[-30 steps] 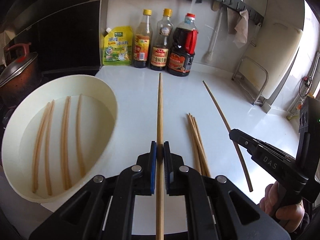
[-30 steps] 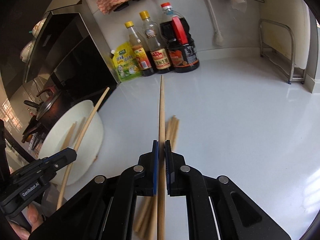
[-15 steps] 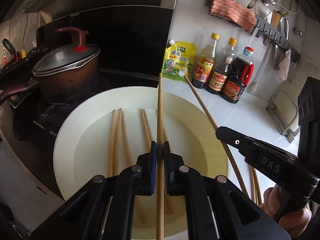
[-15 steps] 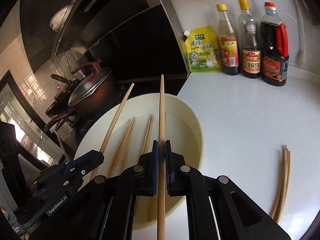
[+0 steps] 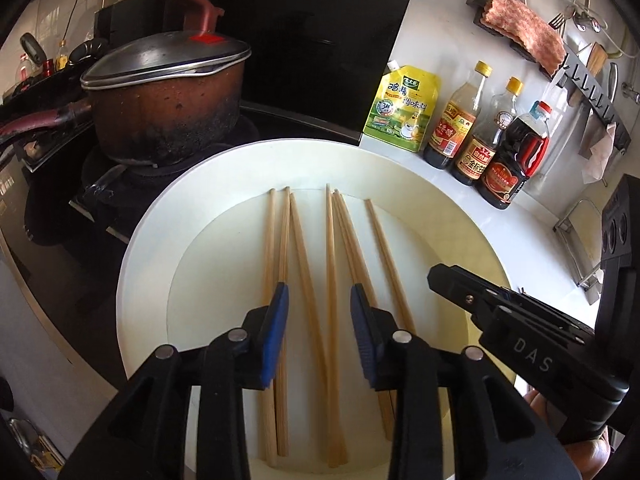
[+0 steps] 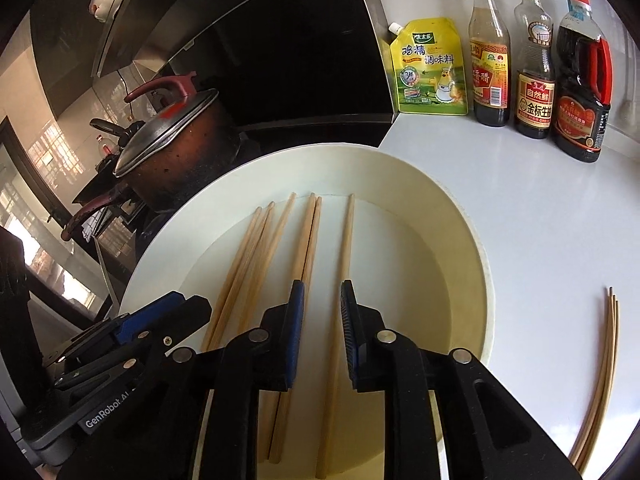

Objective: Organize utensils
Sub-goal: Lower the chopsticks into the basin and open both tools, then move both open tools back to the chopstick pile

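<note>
A white round basin (image 5: 320,160) (image 6: 360,168) holds several wooden chopsticks (image 5: 280,240) (image 6: 260,248) lying side by side. My left gripper (image 5: 320,320) hovers over the basin with its jaws opening. One chopstick (image 5: 330,264) lies loose on the basin floor between the blue pads, untouched by them. My right gripper (image 6: 322,312) is beside it over the same basin, jaws also opening, and a chopstick (image 6: 346,248) lies free below the gap. Each gripper shows in the other's view, the right gripper (image 5: 452,284) and the left gripper (image 6: 196,308). A few more chopsticks (image 6: 600,380) rest on the white counter to the right.
A lidded brown pot (image 5: 160,112) (image 6: 172,152) sits on the dark stove just left of the basin. A yellow seasoning pouch (image 5: 404,104) and three sauce bottles (image 6: 532,72) line the back wall. A wall rail with a cloth (image 5: 520,28) hangs above them.
Both grippers carried a chopstick from over the counter leftward to the basin. Both jaws have parted, and the two chopsticks now lie in the basin with the others.
</note>
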The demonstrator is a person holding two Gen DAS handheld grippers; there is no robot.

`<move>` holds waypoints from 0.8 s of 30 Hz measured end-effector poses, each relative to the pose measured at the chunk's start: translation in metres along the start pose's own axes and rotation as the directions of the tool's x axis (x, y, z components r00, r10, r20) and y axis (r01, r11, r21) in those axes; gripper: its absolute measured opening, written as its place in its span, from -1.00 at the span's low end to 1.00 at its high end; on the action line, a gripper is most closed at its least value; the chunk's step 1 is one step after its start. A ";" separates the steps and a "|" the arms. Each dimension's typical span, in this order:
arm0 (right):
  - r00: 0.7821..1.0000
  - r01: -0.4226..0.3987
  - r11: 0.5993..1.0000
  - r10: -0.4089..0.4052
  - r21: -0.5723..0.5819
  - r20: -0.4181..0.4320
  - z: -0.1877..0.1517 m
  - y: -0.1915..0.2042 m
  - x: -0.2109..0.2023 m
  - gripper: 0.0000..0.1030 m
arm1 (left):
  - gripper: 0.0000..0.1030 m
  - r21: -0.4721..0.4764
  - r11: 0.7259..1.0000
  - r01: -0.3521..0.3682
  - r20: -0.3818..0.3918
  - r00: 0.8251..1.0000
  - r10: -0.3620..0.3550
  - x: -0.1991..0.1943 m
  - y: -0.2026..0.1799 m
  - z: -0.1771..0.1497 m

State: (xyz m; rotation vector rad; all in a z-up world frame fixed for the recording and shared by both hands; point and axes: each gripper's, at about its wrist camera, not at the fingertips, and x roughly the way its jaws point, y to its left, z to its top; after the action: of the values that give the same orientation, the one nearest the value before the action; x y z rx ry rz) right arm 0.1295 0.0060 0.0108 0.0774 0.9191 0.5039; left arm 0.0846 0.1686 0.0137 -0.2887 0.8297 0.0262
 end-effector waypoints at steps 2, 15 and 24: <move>1.000 0.006 1.000 -0.006 -0.002 0.003 -0.002 -0.001 -0.002 -0.65 | -0.37 -0.003 1.000 0.000 -0.002 1.000 0.000 -0.002 0.000 -0.003; 0.997 0.035 0.999 -0.035 0.002 0.063 -0.021 -0.012 -0.045 -0.55 | -0.30 0.015 1.000 0.011 0.002 1.000 -0.011 -0.020 -0.020 -0.020; 0.988 0.062 0.996 -0.069 0.057 0.137 -0.036 -0.036 -0.090 -0.51 | -0.30 0.074 0.996 0.038 -0.003 0.999 -0.038 -0.029 -0.056 -0.032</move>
State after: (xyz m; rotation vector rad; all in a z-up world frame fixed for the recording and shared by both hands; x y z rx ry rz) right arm 0.0701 -0.0711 0.0454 0.1279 0.7961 0.4085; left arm 0.0490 0.1091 0.0278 -0.2345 0.8250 -0.0407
